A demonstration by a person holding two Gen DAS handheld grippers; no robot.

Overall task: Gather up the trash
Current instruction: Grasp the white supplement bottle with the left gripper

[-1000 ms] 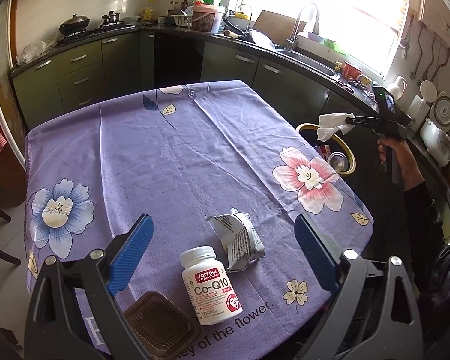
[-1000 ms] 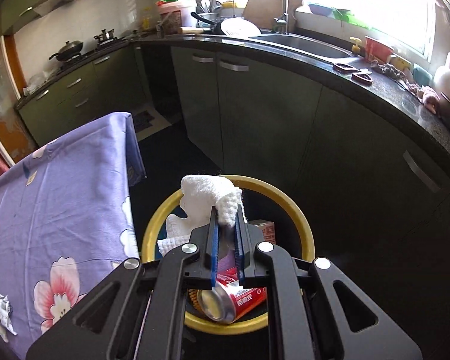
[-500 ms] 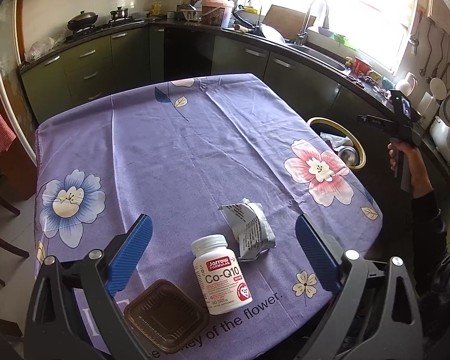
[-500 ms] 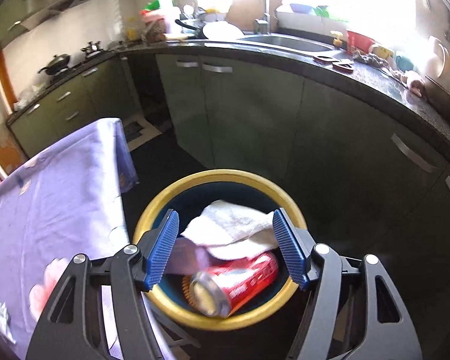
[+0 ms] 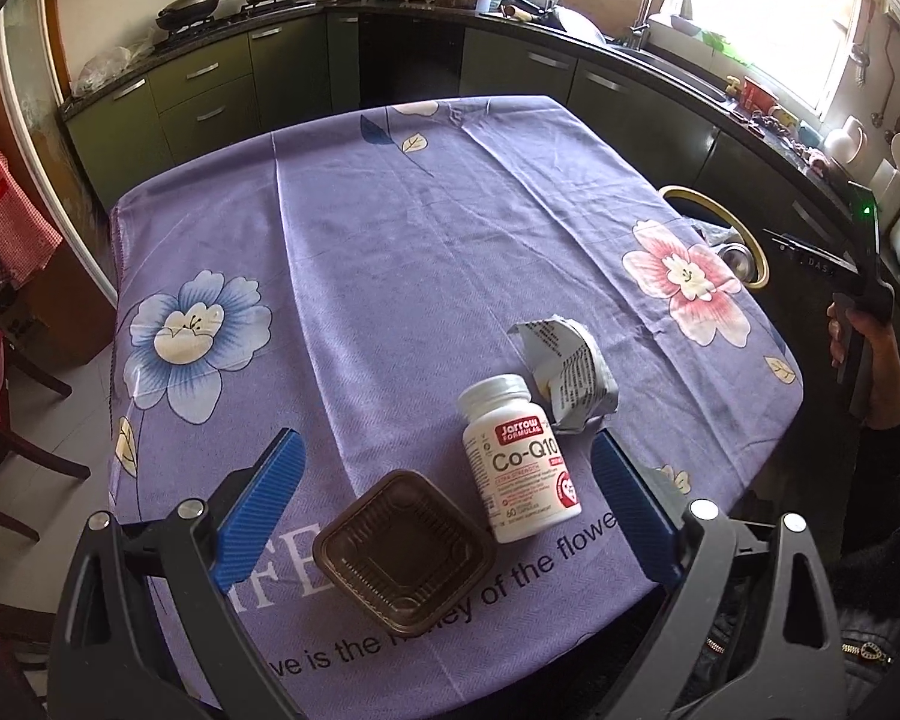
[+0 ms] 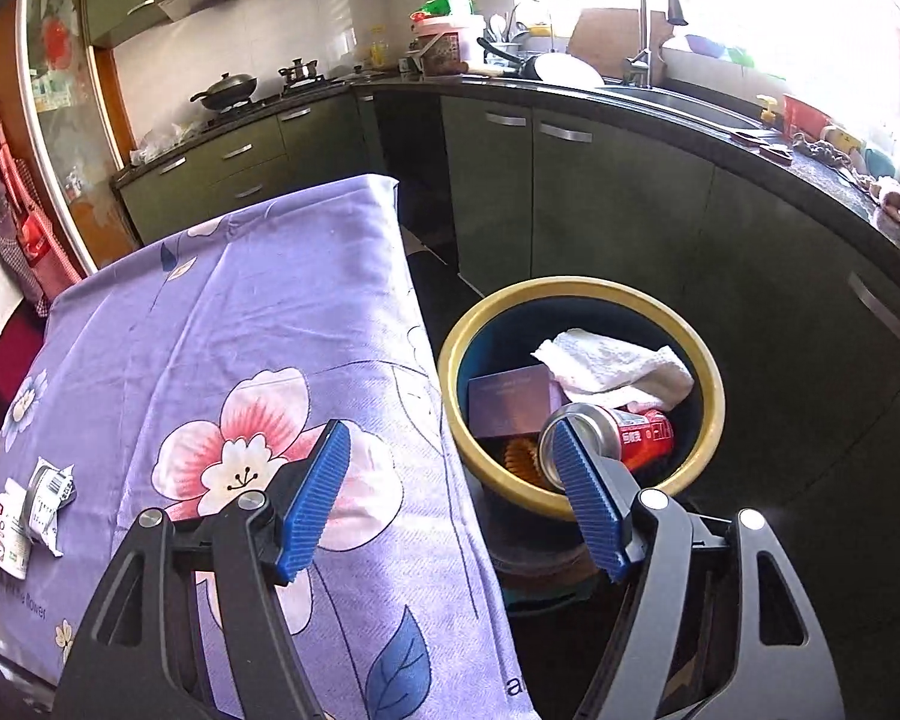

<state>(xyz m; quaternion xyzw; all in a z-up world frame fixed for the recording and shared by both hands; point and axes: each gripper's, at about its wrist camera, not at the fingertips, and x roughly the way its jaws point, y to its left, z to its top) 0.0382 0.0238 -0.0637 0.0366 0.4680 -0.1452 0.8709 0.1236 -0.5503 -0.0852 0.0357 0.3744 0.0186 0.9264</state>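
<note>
On the purple flowered tablecloth (image 5: pixel 390 240) lie a white supplement bottle (image 5: pixel 519 462), a crumpled silver wrapper (image 5: pixel 570 366) and a brown plastic tray (image 5: pixel 405 558). My left gripper (image 5: pixel 444 468) hangs open just above them, the bottle and the tray between its blue pads. My right gripper (image 6: pixel 450 444) is open and empty, straddling the table's edge and the yellow-rimmed bin (image 6: pixel 576 291). Inside the bin lie a white paper towel (image 6: pixel 618 366), a red can (image 6: pixel 630 432) and a purple box (image 6: pixel 510 402). The right wrist view also shows the bottle (image 6: pixel 3 534) and the wrapper (image 6: pixel 45 492) at far left.
Dark green cabinets (image 6: pixel 600 210) and a counter with a sink (image 6: pixel 678 102) curve around behind the bin. A wooden chair (image 5: pixel 6 420) stands left of the table. A hand (image 5: pixel 858 354) holds the right gripper beside the table's right edge.
My right gripper opened and let the white paper towel fall into the bin, then swung left toward the table. My left gripper drew slightly closer to the tray and bottle.
</note>
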